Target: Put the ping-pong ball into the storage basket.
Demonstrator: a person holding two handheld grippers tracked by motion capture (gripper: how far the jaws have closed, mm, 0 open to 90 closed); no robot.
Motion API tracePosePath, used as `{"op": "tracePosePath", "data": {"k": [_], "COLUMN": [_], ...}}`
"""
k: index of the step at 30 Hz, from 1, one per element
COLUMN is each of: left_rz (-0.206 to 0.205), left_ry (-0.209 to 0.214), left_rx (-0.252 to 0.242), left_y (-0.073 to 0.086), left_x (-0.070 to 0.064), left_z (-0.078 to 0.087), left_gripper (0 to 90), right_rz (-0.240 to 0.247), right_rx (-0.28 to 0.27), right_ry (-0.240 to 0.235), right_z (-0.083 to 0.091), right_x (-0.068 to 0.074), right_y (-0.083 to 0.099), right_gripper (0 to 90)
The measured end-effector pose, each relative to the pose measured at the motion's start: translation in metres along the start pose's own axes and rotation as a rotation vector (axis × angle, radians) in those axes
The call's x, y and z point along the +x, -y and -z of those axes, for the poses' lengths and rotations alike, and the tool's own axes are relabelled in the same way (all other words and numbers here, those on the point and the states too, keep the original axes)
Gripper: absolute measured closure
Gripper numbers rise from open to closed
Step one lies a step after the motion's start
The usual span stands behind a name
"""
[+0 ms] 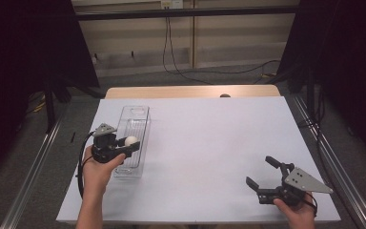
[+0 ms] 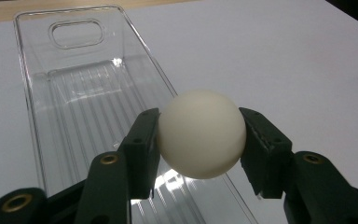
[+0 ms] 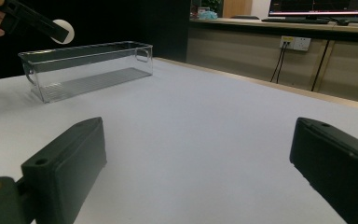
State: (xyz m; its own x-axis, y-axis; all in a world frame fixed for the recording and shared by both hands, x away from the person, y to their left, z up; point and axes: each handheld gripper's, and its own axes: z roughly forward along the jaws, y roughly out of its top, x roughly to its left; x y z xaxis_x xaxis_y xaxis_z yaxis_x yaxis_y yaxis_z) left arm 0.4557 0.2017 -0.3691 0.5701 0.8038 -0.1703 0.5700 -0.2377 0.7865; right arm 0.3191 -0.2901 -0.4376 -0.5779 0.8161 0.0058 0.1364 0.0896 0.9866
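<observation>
A white ball [image 2: 200, 133] is clamped between the jaws of my left gripper [image 1: 124, 145], which is shut on it. The ball [image 1: 130, 140] hangs above the near part of a clear plastic bin [image 1: 134, 119] that lies lengthwise at the left of the table. Seen from the right gripper view, the ball [image 3: 64, 31] is held above the bin [image 3: 88, 70], clear of its rim. My right gripper [image 1: 263, 171] stands open at the front right of the table, with nothing between its jaws.
The table carries a white sheet [image 1: 209, 143], with a strip of bare wood [image 1: 190, 91] at the far edge. Cables [image 1: 171, 52] run across the floor behind it. A counter with monitors [image 3: 317, 9] stands beyond the table's side.
</observation>
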Motion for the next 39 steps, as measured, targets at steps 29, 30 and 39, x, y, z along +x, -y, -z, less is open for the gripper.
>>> {"op": "tracePosePath", "data": {"k": [29,30,39], "left_rz": [0.008,0.004,0.004], "left_ry": [-0.052,-0.059,-0.073], "left_rx": [0.018,0.021,0.027], "left_y": [0.005,0.005,0.008], "left_x": [0.008,0.008,0.012], "left_z": [-0.004,-0.004,-0.006], "left_gripper": [51.0,51.0,51.0], "right_rz": [-0.001,-0.003,-0.003], "right_rx": [0.001,0.000,0.002], "right_ry": [-0.002,-0.005,-0.006], "right_z": [0.000,-0.001,-0.001], "right_x": [0.000,0.000,0.000], "right_y": [0.000,0.000,0.000], "right_gripper": [2.9,2.9,2.9]}}
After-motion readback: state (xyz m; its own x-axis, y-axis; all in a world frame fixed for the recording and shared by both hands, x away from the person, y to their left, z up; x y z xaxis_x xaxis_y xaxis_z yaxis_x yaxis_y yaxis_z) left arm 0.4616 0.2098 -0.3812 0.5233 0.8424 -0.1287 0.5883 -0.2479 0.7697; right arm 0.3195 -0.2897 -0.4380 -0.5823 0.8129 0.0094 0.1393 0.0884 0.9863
